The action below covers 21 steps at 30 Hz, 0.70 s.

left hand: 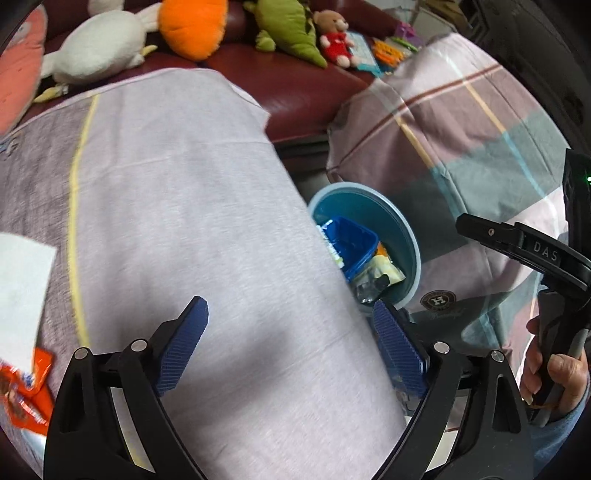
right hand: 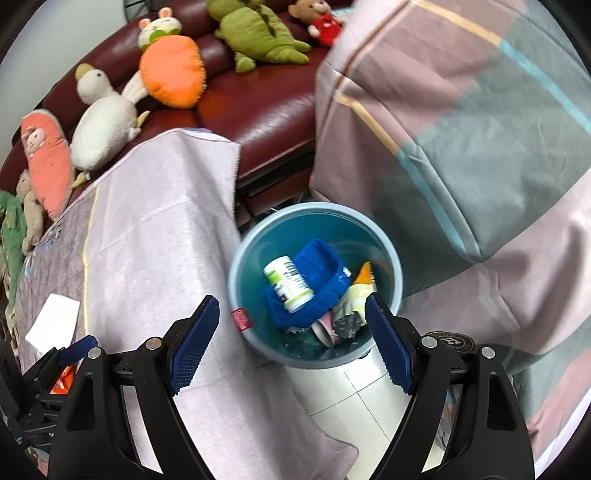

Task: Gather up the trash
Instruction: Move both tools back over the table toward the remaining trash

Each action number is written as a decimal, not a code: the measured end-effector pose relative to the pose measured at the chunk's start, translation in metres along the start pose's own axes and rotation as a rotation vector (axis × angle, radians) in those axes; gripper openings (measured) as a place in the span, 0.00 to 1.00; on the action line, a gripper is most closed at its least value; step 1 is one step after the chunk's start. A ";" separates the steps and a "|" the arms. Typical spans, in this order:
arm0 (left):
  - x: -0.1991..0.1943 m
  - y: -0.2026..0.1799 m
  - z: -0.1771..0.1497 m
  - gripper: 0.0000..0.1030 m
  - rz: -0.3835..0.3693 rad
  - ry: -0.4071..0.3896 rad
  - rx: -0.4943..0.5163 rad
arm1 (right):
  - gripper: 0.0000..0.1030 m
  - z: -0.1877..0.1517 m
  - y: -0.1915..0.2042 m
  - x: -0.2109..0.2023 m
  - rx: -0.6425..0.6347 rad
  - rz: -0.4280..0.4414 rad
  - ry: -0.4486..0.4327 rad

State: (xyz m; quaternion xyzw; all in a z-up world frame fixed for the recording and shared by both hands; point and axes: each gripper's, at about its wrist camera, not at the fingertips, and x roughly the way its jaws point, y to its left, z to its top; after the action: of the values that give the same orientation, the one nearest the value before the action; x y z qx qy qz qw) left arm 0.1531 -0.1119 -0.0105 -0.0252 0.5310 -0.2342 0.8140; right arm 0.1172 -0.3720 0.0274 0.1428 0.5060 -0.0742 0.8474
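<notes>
A light blue trash bin stands on the floor between two cloth-covered seats. It holds a blue plastic tray, a white bottle and crumpled wrappers. My right gripper is open and empty, hovering above the bin's near rim. My left gripper is open and empty over the lilac cloth, left of the bin. An orange snack wrapper and a white paper lie on the cloth at the far left; the paper also shows in the right wrist view.
Plush toys, including an orange carrot, a white duck and a green crocodile, lie on the dark red sofa. A checked blanket covers the right seat. White floor tiles lie below the bin.
</notes>
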 end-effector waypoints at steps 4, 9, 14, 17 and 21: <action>-0.024 0.025 -0.013 0.89 0.019 -0.034 -0.033 | 0.76 -0.010 0.033 -0.010 -0.049 0.015 -0.002; -0.051 0.063 -0.031 0.89 0.054 -0.061 -0.092 | 0.76 -0.018 0.070 -0.017 -0.105 0.038 -0.001; -0.077 0.104 -0.054 0.89 0.088 -0.090 -0.160 | 0.76 -0.032 0.111 -0.018 -0.160 0.067 0.021; -0.094 0.129 -0.067 0.89 0.111 -0.108 -0.192 | 0.76 -0.041 0.140 -0.017 -0.204 0.080 0.037; -0.115 0.165 -0.087 0.89 0.143 -0.133 -0.242 | 0.76 -0.057 0.182 -0.013 -0.279 0.092 0.068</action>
State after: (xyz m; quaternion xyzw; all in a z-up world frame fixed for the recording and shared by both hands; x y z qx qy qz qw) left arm 0.0981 0.1003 0.0023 -0.1006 0.5009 -0.1076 0.8529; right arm 0.1124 -0.1810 0.0432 0.0493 0.5328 0.0405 0.8439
